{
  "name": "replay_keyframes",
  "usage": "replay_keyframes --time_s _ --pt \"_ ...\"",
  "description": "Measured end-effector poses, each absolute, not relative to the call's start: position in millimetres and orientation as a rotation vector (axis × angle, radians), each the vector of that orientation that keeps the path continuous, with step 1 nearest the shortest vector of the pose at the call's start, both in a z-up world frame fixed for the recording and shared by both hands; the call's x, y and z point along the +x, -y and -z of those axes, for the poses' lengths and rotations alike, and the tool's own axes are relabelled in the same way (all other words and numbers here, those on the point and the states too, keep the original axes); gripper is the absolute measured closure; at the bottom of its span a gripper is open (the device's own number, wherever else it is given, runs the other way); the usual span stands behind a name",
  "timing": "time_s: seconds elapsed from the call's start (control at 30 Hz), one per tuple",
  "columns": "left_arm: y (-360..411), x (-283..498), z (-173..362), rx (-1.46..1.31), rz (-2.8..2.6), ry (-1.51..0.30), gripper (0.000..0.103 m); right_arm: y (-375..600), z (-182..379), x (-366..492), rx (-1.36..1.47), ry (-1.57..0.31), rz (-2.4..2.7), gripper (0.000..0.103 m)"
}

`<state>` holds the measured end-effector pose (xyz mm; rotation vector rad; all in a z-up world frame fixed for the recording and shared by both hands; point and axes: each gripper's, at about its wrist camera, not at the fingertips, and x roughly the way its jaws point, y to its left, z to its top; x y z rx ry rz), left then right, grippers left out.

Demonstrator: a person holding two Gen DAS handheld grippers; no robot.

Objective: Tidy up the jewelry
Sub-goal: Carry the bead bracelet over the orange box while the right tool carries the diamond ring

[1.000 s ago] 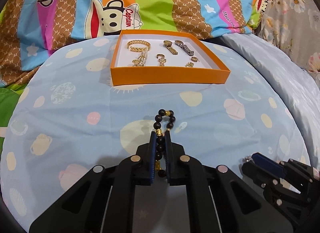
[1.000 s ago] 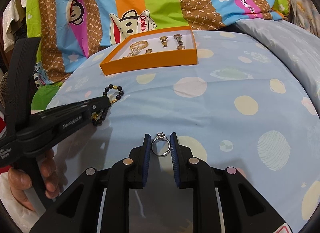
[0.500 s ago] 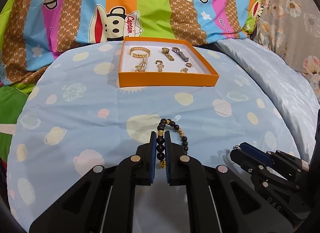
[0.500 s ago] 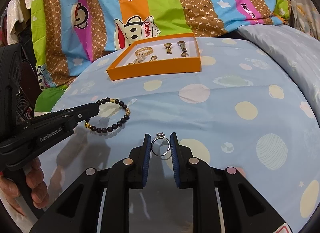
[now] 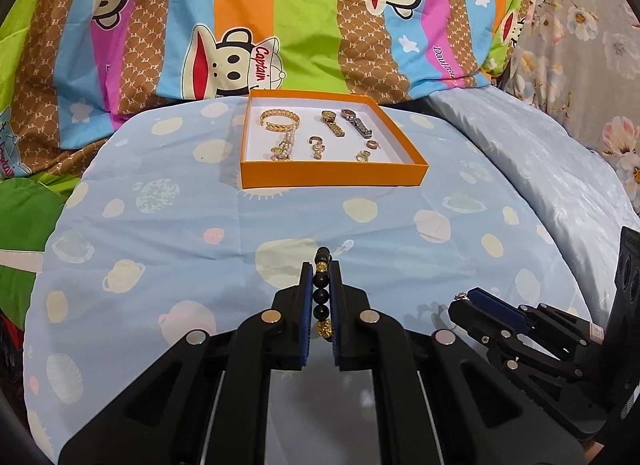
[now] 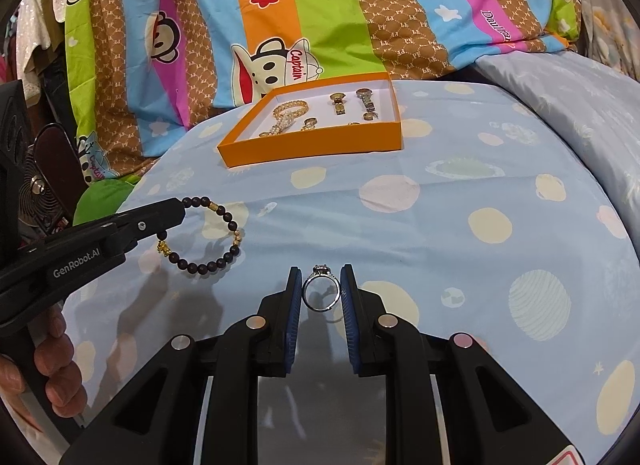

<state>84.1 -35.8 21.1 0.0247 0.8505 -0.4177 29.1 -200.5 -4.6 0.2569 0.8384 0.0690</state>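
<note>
Over a blue planet-print sheet [image 5: 168,233]: left gripper [image 5: 321,283] clamped on a dark beaded bracelet [image 6: 208,233], loop dangling free above the fabric; right gripper [image 6: 321,290] pinching a silver ring [image 6: 321,292] by its band. Ahead, well apart from both, an orange tray [image 5: 332,176] already carrying gold chains, watches and small rings. Likely hazards: ring squirting out from such a narrow hold; swinging bracelet catching the tray wall on entry; either piece landing across jewelry already laid out.
</note>
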Motion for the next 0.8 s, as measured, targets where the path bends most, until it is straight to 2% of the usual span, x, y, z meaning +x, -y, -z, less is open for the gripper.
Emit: replay_keyframes --time_s 0.8 --pt "23.1 83.0 -61.3 -0.003 0.404 -0.767 0.096 208.6 -24.1 29.6 0.246 -0.765 -0.075 0.084"
